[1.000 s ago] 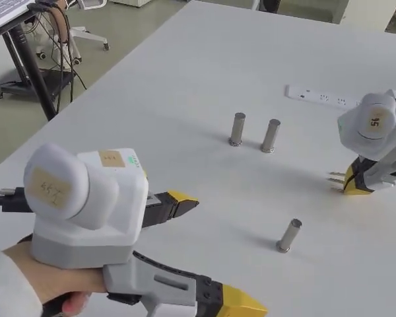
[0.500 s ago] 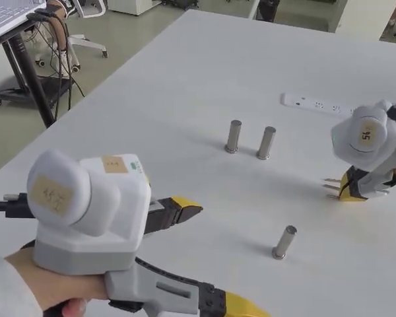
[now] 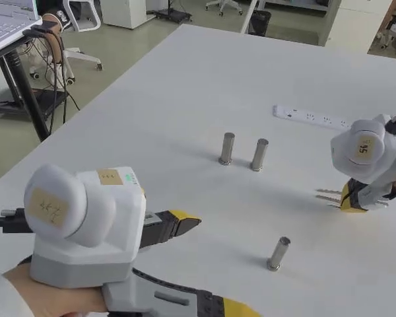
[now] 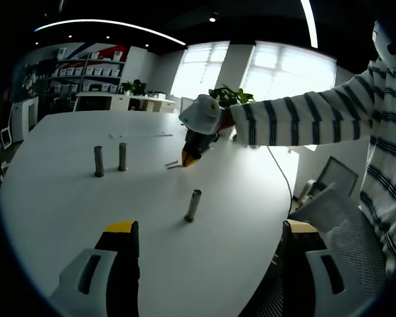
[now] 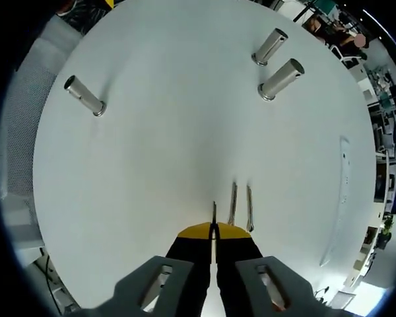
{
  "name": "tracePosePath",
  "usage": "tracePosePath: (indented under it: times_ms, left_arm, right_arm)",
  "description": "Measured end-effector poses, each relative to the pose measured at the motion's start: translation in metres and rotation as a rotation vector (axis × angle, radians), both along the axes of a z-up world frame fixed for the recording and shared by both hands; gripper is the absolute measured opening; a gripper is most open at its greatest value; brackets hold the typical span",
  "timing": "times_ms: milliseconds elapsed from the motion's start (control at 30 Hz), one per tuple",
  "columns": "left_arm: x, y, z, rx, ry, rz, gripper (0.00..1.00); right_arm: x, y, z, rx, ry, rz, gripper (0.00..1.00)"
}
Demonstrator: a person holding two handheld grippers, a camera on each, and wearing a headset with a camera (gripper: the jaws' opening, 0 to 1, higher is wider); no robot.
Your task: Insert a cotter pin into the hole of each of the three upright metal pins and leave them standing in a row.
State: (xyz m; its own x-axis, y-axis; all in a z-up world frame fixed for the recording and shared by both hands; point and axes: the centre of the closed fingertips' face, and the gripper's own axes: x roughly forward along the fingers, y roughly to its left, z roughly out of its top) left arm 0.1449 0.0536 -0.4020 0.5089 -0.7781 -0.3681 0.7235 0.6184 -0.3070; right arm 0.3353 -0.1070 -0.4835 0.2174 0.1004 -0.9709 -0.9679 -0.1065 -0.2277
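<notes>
my right tool (image 5: pixel 213 232) is clenched on one cotter pin (image 5: pixel 214 212), its tips low over the desk (image 3: pixel 185 99). two more cotter pins (image 5: pixel 232 203) lie just beside them. my left tool (image 4: pixel 209 231) is released, jaws wide. three metal pins (image 3: pixel 227 148) stand upright: two side by side, the third (image 3: pixel 277 253) well apart.

Hidden and unresolved detail
Holes in the metal pins (image 3: pixel 226 148) are too small to resolve; the right gripper (image 5: pixel 214 228) has closed jaws covering most of one cotter pin (image 5: pixel 214 212).
</notes>
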Motion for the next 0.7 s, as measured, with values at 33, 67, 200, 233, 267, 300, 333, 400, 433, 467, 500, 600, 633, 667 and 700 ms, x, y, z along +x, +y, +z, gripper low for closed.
tracePosePath:
  times_ms: [33,67,200,233,267,300,333,400,433,467,500,600,633,667,700]
  left_arm:
    - [0.000,0.000,0.000,-0.005,0.007,0.000,0.88]
    - [0.000,0.000,0.000,-0.006,0.009,-0.001,0.87]
    - [0.001,-0.002,0.005,-0.035,0.014,-0.005,0.85]
    - [0.002,-0.002,0.006,-0.044,0.016,-0.003,0.85]
    - [0.004,-0.002,0.007,-0.048,0.014,0.002,0.85]
    - [0.005,-0.002,0.008,-0.049,0.012,0.005,0.84]
    - [0.006,-0.002,0.008,-0.046,0.010,0.004,0.84]
    - [0.008,-0.003,0.010,-0.042,0.003,0.004,0.84]
    - [0.009,-0.004,0.010,-0.041,0.002,0.003,0.84]
    - [0.010,-0.004,0.011,-0.042,0.000,0.000,0.83]
    - [0.010,-0.005,0.012,-0.043,-0.003,-0.001,0.83]
    - [0.013,-0.006,0.013,-0.044,-0.006,-0.004,0.83]
    - [0.014,-0.007,0.013,-0.043,-0.007,-0.005,0.82]
    - [0.014,-0.008,0.014,-0.043,-0.007,-0.006,0.82]
    - [0.015,-0.009,0.014,-0.043,-0.007,-0.008,0.81]
  right_arm:
    - [-0.001,0.001,0.002,0.015,-0.004,-0.007,0.00]
    - [-0.003,0.001,0.004,0.031,-0.010,-0.015,0.00]
    - [-0.009,0.002,0.013,0.068,-0.029,-0.020,0.00]
    - [-0.011,0.004,0.015,0.080,-0.029,-0.020,0.00]
    - [-0.012,0.004,0.017,0.092,-0.035,-0.023,0.00]
    - [-0.014,0.005,0.020,0.103,-0.041,-0.025,0.00]
    - [-0.015,0.005,0.021,0.109,-0.047,-0.024,0.00]
    - [-0.018,0.006,0.025,0.124,-0.059,-0.020,0.00]
    - [-0.020,0.006,0.028,0.133,-0.066,-0.020,0.00]
    - [-0.021,0.007,0.029,0.139,-0.070,-0.021,0.00]
    - [-0.022,0.007,0.031,0.151,-0.076,-0.030,0.00]
    - [-0.027,0.010,0.035,0.170,-0.083,-0.031,0.00]
    - [-0.028,0.010,0.036,0.174,-0.090,-0.026,0.00]
    - [-0.029,0.011,0.037,0.178,-0.095,-0.025,0.00]
    - [-0.029,0.012,0.039,0.186,-0.098,-0.026,0.00]
